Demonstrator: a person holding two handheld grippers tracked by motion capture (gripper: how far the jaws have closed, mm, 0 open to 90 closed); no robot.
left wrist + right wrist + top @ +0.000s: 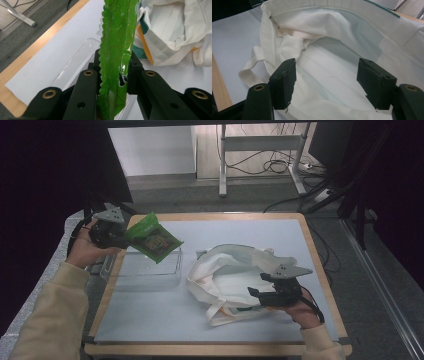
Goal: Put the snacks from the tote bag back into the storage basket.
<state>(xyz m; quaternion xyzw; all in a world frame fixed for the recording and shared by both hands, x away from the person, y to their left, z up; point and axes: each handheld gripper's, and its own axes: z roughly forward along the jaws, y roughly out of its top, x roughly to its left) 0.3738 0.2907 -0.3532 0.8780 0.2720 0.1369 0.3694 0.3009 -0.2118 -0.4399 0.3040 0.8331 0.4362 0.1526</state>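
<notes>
Black jaws of the left tool point(113, 75) clench a green snack packet point(117, 37) by its crimped edge, and the packet stands up between them in the left gripper view. From above, that left tool point(116, 236) hangs at the counter's point(150, 320) left edge with the packet point(152, 239) lifted clear, above the far part of a clear plastic tray point(145, 275). The tray looks empty, so the pick-up seems done.

What is left, as I judge it, is the carry and the drop. A white cloth bag point(225, 270) lies just right of the tray, mouth gaping toward the person. The right tool point(255, 292) rests at the bag's near rim; in the right gripper view its jaws stand wide apart, released, gripping nothing, with the bag's point(332, 50) pale lining spread between and beyond them. I see nothing inside the bag yet, though its folds hide some of the bottom.

So roughly half stands done: packet out, not yet in. The left hand has to swing right over the mouth and let go, while the right could pinch the rim to keep it open.
</notes>
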